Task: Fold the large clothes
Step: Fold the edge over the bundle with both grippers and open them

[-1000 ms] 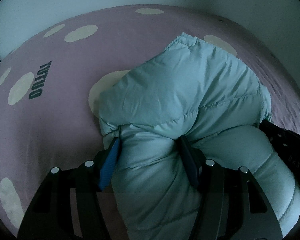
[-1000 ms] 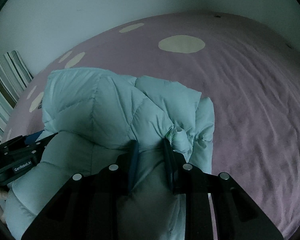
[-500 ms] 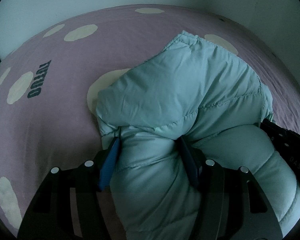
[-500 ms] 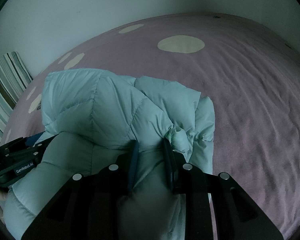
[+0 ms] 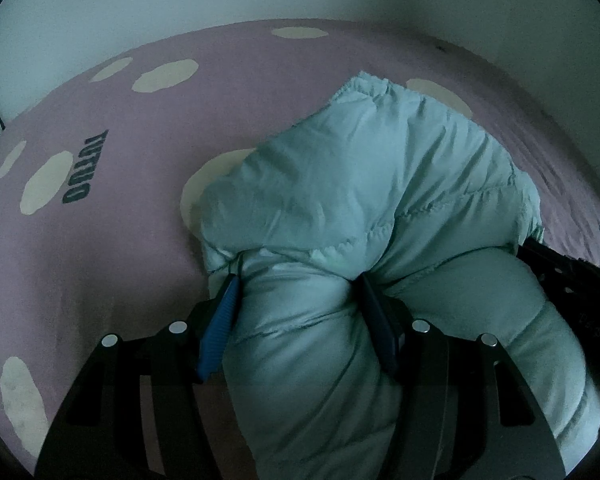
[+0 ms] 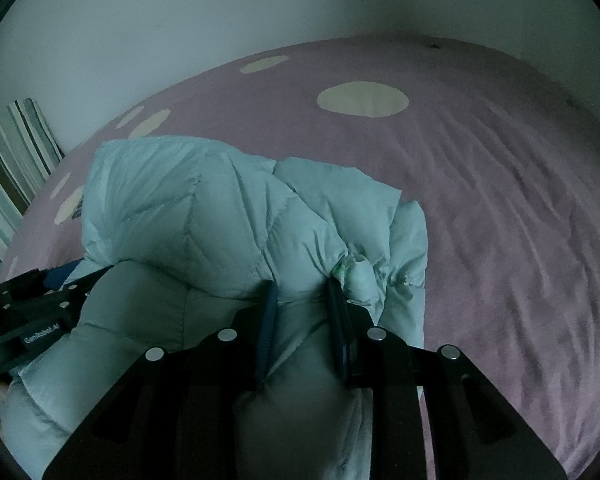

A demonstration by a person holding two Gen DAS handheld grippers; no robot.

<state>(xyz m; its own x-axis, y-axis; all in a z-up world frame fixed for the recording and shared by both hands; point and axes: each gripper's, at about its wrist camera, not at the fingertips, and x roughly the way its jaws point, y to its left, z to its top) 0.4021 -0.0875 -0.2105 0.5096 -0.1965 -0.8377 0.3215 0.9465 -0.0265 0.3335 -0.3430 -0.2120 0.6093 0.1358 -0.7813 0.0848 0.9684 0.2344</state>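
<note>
A pale mint puffer jacket point(image 5: 352, 184) lies bunched on a purple bedspread point(image 5: 112, 264). My left gripper point(image 5: 298, 282) is shut on a thick roll of the jacket, blue pads pressing both sides. In the right wrist view the jacket point(image 6: 188, 212) fills the lower left. My right gripper point(image 6: 302, 286) is shut on a narrower fold of it beside a gathered cuff point(image 6: 358, 276). The left gripper body point(image 6: 28, 316) shows at that view's left edge, and the right gripper body point(image 5: 572, 276) shows at the left view's right edge.
The purple bedspread point(image 6: 500, 200) has cream spots and the dark lettering point(image 5: 86, 168). A white wall point(image 6: 260, 8) runs behind the bed. A striped pillow point(image 6: 16, 148) stands at the far left. Open bedspread stretches to the right of the jacket.
The jacket's upper part has shifted slightly away from the cameras. Both grippers keep the same hold on it.
</note>
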